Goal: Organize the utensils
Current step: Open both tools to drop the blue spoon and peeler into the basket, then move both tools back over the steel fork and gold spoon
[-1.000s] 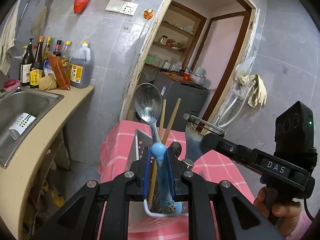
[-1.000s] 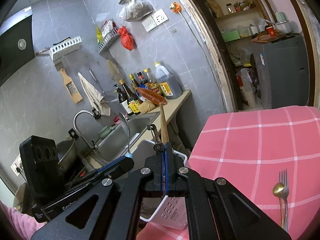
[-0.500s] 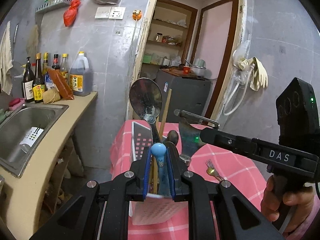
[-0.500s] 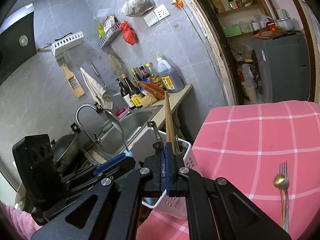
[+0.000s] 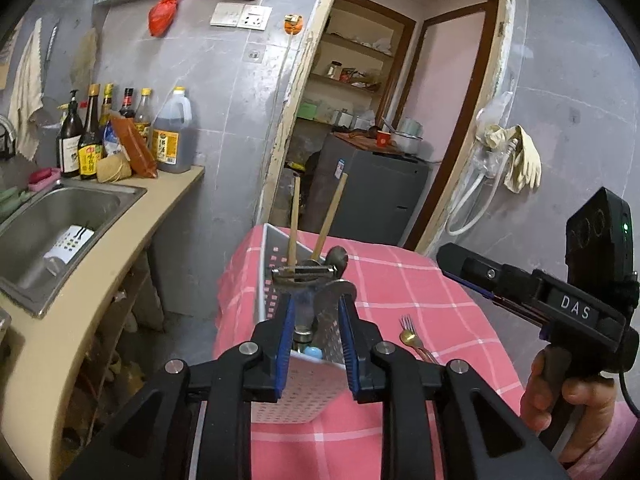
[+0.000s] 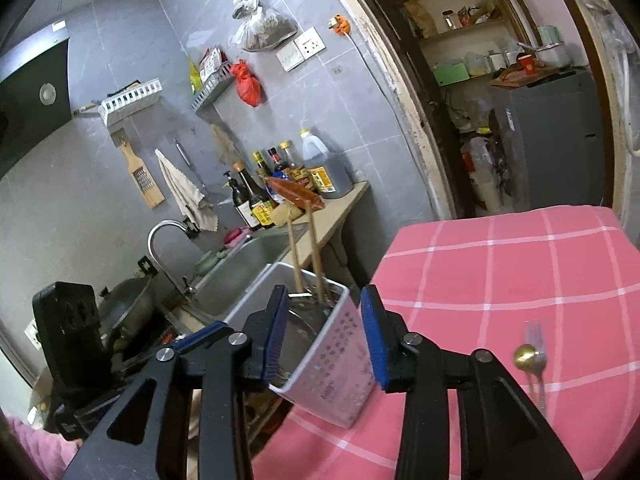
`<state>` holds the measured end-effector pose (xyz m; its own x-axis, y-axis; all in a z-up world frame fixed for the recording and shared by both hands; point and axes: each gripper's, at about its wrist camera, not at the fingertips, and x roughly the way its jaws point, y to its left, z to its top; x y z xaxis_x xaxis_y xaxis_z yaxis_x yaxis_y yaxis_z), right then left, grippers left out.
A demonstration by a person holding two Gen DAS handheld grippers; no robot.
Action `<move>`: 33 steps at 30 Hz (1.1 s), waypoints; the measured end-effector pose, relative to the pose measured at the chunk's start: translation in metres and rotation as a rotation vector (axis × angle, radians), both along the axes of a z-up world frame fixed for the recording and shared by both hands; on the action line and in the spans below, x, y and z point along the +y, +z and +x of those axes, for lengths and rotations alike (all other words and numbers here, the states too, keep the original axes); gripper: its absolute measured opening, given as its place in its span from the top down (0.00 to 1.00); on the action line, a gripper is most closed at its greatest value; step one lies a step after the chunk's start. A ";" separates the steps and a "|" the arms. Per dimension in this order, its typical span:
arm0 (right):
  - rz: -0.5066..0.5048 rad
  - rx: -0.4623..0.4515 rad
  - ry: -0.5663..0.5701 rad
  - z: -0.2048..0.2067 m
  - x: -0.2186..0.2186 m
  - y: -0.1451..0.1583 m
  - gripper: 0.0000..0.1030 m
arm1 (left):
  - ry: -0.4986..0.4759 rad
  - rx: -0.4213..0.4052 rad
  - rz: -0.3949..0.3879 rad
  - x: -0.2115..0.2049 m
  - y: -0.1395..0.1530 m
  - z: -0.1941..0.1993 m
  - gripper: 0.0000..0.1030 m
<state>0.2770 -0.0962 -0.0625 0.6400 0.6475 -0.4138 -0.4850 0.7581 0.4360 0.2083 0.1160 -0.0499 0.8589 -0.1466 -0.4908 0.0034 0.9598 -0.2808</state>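
Utensils stand in the white perforated holder point(image 5: 298, 384) at the left near edge of the pink checked table point(image 5: 420, 292): two wooden chopsticks point(image 5: 295, 220), a metal peeler point(image 5: 308, 276) and a blue-handled spoon low inside. The left gripper point(image 5: 314, 344) has just been opening; its blue pads stand narrowly apart around the peeler's body without pressing it. The right gripper point(image 6: 326, 336) has also just been opening, empty, with the holder's rim seen behind the gap. A fork and gold spoon point(image 6: 532, 356) lie on the cloth to the right.
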 end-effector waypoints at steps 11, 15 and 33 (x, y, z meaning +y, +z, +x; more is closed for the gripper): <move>-0.061 -0.040 0.011 -0.011 -0.007 0.003 0.40 | 0.089 -0.043 -0.019 -0.004 0.006 -0.016 0.53; -0.059 -0.064 -0.018 -0.017 -0.016 0.009 0.30 | 0.113 -0.052 -0.023 0.000 0.011 -0.016 0.50; -0.082 -0.166 -0.200 -0.023 -0.092 0.041 0.01 | 0.175 -0.134 0.016 -0.034 0.032 -0.015 0.03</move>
